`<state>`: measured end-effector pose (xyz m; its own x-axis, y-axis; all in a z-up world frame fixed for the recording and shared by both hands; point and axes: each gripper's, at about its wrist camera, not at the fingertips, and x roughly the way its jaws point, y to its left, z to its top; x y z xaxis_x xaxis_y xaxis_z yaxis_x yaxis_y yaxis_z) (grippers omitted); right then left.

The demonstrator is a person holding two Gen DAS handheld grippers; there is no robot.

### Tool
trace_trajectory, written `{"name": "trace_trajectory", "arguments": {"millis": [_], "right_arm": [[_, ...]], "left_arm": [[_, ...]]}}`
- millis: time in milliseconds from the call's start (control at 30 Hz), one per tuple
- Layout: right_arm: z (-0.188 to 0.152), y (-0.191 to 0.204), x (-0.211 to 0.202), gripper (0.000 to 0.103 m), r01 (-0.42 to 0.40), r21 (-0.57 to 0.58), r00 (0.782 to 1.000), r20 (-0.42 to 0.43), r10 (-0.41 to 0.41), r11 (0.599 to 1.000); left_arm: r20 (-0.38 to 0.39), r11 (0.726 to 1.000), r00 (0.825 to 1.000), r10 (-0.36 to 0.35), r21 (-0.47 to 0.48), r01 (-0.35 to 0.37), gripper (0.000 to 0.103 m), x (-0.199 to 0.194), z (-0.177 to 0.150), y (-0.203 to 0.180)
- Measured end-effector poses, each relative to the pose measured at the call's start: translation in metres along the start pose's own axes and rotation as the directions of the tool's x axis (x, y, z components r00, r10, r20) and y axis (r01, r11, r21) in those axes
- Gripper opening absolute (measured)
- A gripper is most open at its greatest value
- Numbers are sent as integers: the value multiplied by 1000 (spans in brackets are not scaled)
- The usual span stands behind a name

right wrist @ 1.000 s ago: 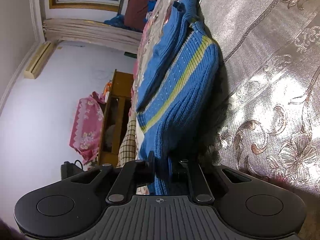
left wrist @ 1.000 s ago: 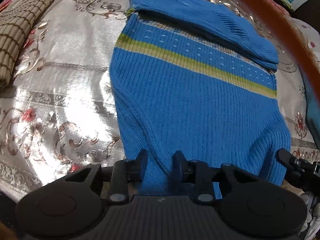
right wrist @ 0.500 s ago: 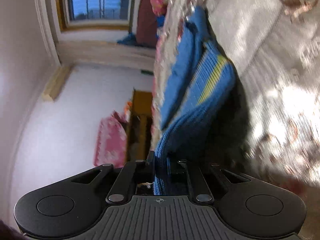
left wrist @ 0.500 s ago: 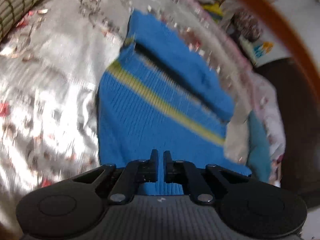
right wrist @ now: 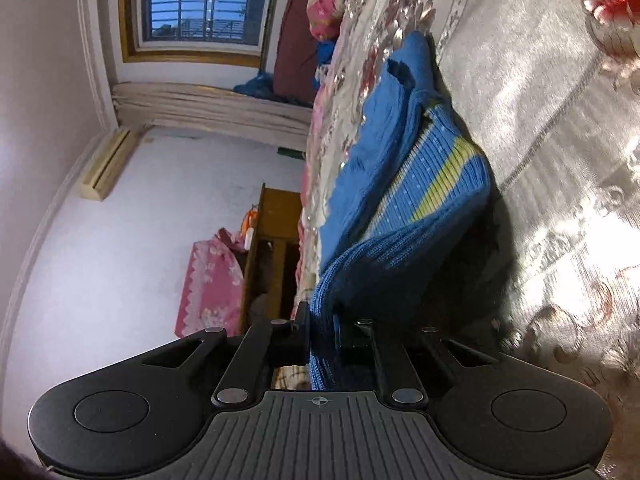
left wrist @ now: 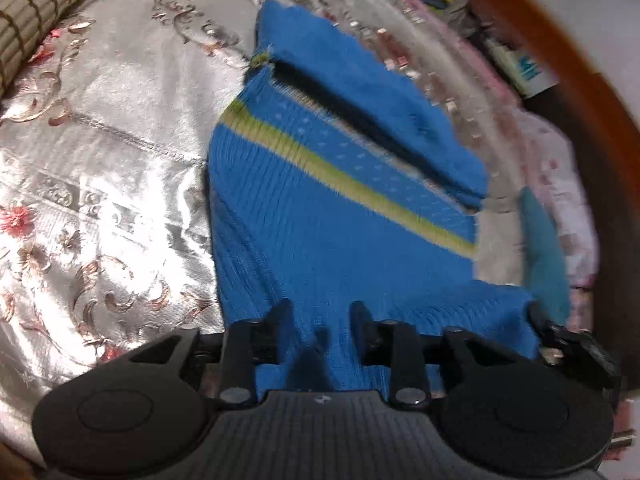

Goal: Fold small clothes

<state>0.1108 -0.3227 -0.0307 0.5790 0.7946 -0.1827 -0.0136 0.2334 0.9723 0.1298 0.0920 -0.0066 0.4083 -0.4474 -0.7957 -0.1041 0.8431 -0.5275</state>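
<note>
While no writing legible, left fingers (left wrist: 319,312) apart over sweater (left wrist: 340,216), right fingers (right wrist: 320,320) pinching its hem.

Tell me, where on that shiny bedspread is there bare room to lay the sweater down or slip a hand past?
The widest bare patch is the bedspread left of the blue sweater, reaching up to the checked mat. The right wrist view shows bare cloth on that same side. Right of the sweater it is crowded: a teal cloth, then clutter at the bed's edge.

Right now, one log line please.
left tongs: open over hem | right tongs: shut on blue ribbed knit sweater | silver floral bedspread underneath
</note>
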Motion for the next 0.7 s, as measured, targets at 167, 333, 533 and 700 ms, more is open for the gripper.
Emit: {"name": "trace_trajectory", "arguments": {"millis": [167,333,533,700], "right_arm": [[-4,-13,2,11,-40,42,999,-27,41,998],[-6,-14,0,11,-39,25,997,-60,41,999],[-8,-12,-9,11,-69,22,995,-65,70,997],[-7,-2,-15,11,-102,34,994,-22,103,994]], "left_arm": [[-18,977,979,202,68,-200,54,14,-5,-28],[-2,943,953,303,144,-299,53,27,-13,-46],[-36,958,958,285,43,-284,14,4,-24,-13],[19,987,987,159,-36,-158,13,-20,-26,0]]}}
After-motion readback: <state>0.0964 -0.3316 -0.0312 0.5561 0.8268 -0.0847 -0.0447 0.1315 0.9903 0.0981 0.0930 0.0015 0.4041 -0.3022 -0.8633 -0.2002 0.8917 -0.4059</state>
